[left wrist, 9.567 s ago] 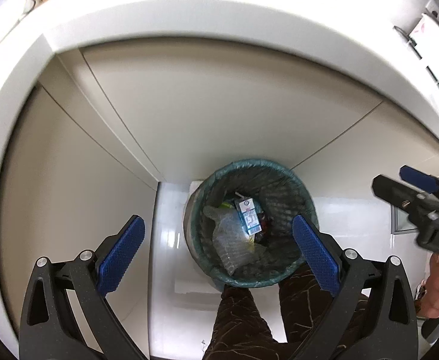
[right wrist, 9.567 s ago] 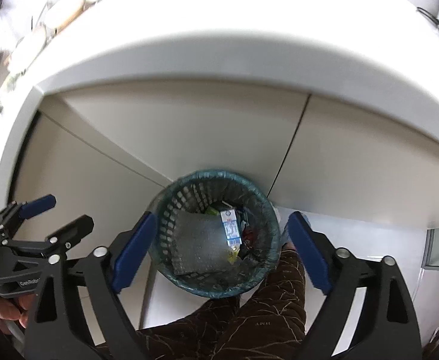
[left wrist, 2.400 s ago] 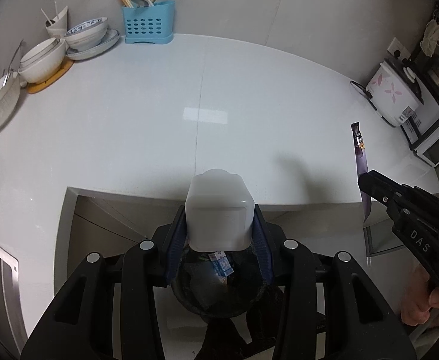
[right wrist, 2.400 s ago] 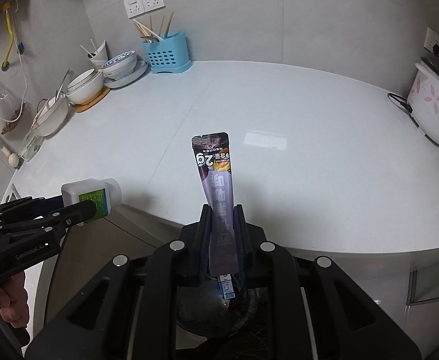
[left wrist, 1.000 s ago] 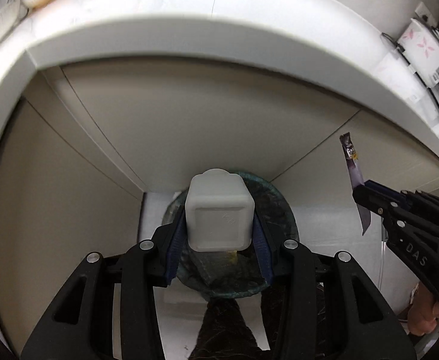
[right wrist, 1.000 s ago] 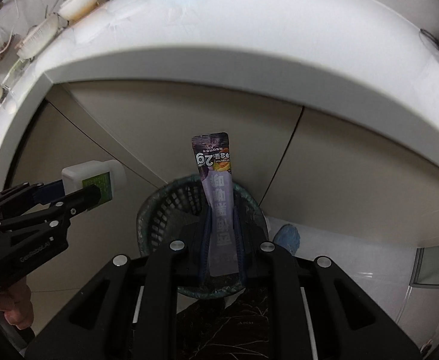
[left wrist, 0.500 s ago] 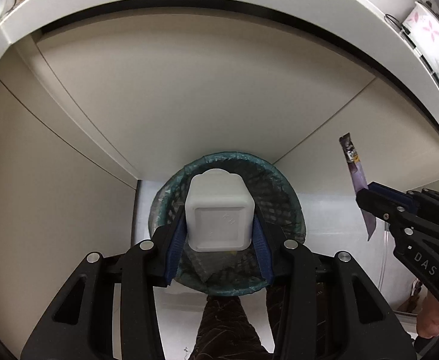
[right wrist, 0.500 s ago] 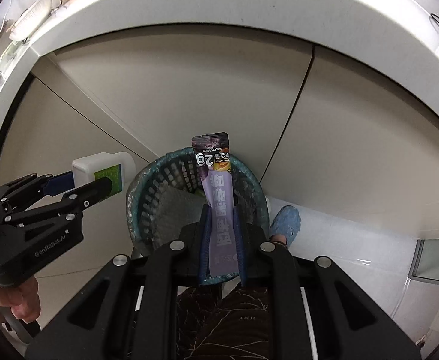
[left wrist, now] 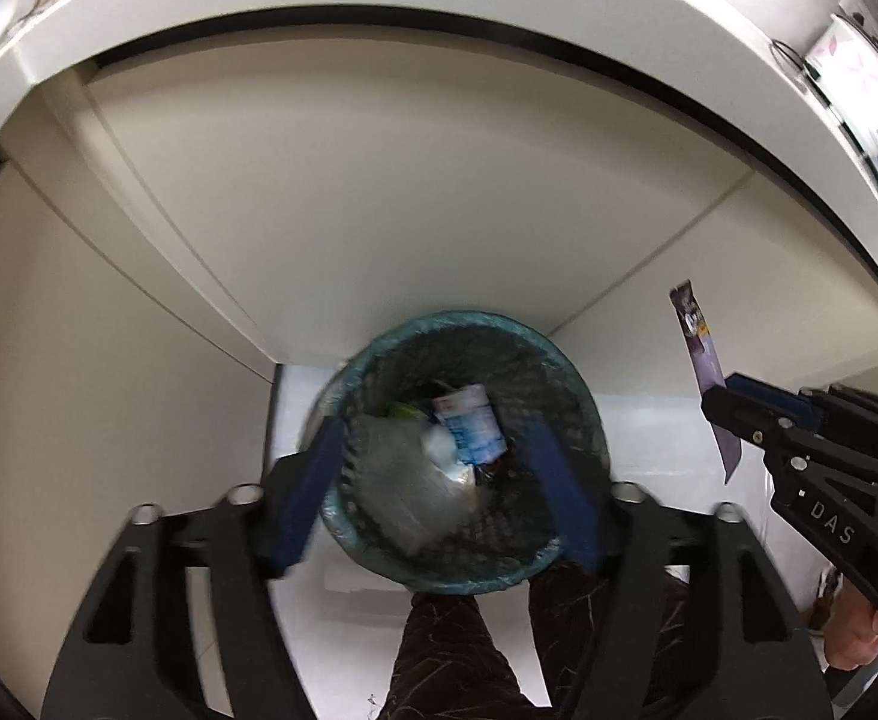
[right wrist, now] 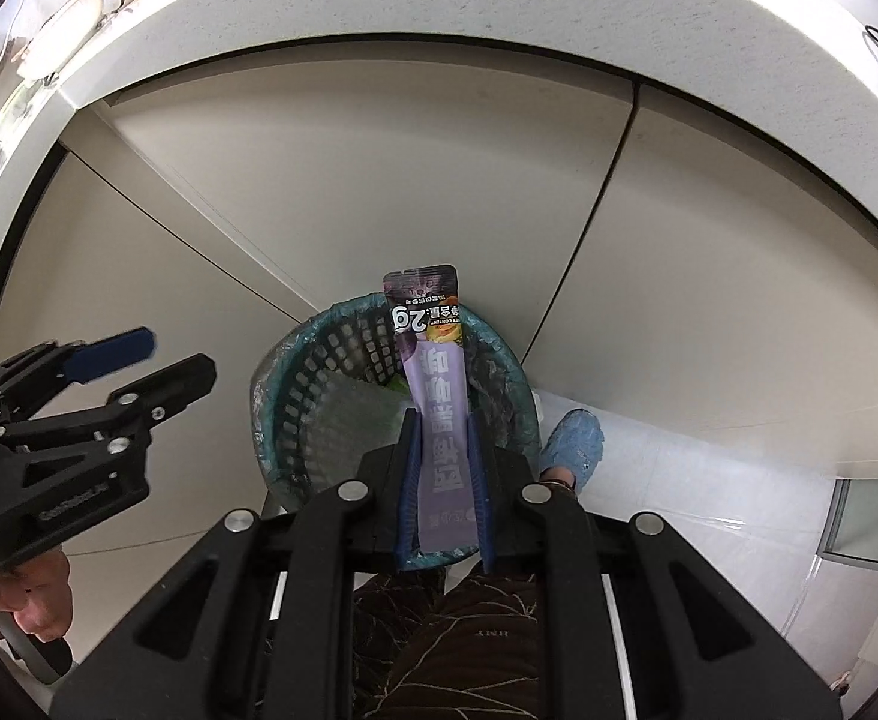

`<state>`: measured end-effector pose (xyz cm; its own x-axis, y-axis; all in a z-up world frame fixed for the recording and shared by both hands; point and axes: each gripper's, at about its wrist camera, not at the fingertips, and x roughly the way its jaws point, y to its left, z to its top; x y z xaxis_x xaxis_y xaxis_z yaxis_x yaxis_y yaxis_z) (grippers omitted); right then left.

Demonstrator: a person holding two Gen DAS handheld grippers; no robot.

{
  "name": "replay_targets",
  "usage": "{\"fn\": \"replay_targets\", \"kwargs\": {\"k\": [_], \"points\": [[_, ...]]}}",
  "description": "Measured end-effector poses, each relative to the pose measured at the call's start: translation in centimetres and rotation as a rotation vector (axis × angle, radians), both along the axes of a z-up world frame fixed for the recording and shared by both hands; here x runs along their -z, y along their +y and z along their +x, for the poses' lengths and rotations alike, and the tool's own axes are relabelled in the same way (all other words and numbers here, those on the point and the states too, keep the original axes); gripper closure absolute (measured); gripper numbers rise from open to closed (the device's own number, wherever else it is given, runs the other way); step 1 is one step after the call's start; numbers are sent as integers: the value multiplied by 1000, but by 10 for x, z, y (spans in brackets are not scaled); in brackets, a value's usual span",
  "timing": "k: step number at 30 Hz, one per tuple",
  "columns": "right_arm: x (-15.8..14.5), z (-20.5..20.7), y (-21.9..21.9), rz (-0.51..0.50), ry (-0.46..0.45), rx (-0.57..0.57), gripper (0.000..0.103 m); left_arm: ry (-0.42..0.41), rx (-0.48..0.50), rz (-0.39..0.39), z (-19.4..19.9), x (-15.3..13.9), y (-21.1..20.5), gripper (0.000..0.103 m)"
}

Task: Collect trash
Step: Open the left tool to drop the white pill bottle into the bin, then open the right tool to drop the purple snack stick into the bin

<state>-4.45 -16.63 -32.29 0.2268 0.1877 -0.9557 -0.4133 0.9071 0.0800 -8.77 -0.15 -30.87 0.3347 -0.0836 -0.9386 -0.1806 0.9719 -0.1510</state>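
A green mesh trash bin [left wrist: 583,396] with a liner stands on the floor below the counter; it also shows in the right wrist view [right wrist: 295,396]. Inside lie a blue-and-white carton [left wrist: 469,423], clear plastic and other trash. My left gripper [left wrist: 439,480] is open and empty right above the bin; it also shows in the right wrist view [right wrist: 139,360]. My right gripper [right wrist: 444,438] is shut on a purple snack wrapper [right wrist: 436,384], held upright over the bin's right side. The wrapper also shows in the left wrist view [left wrist: 703,360].
Beige cabinet doors [left wrist: 379,210] stand behind the bin under the white counter edge [right wrist: 499,12]. The person's dark patterned trousers [left wrist: 451,648] and a blue slipper [right wrist: 574,444] are by the bin on the white tiled floor [right wrist: 709,480].
My left gripper has opened and the white bottle it held is gone from its jaws. Both grippers have come lower toward the bin. The right gripper still holds the wrapper.
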Motion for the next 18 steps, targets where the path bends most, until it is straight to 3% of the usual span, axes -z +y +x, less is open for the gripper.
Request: {"fn": "replay_targets", "kwargs": {"k": [5, 8, 18], "points": [[5, 2, 6, 13, 4, -17, 87, -14, -38, 3, -5, -2, 15, 13], [9, 3, 12, 19, 14, -35, 87, -24, -48, 15, -11, -3, 23, 8], [24, 6, 31, 12, 41, -74, 85, -9, -86, 22, -22, -2, 41, 6]]}}
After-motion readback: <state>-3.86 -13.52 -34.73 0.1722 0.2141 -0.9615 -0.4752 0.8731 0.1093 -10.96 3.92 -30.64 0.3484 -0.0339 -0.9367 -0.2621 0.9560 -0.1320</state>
